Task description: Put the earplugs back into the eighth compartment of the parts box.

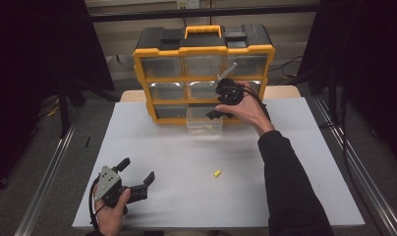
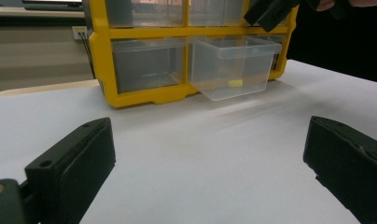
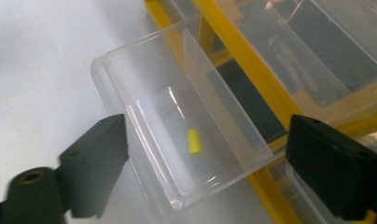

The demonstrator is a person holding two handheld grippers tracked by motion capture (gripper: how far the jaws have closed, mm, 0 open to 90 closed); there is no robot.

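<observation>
High view: a yellow organizer (image 1: 204, 73) stands at the far edge of a white table (image 1: 186, 167). The right gripper (image 1: 221, 105) hovers over its pulled-out clear drawer (image 1: 204, 125); the left gripper (image 1: 137, 179) rests near the table's front, jaws wide. A second yellow piece (image 1: 217, 173) lies on the table.

Left gripper view: jaws wide, nothing between them.

Right gripper view: jaws wide above the drawer, where a yellow piece (image 3: 194, 141) lies loose.

The right forearm (image 1: 290, 187) is wearing a dark sleeve — both grippers are showing blocky black jaws, the left gripper (image 1: 137, 178) carrying a grey three-cornered plate.
</observation>
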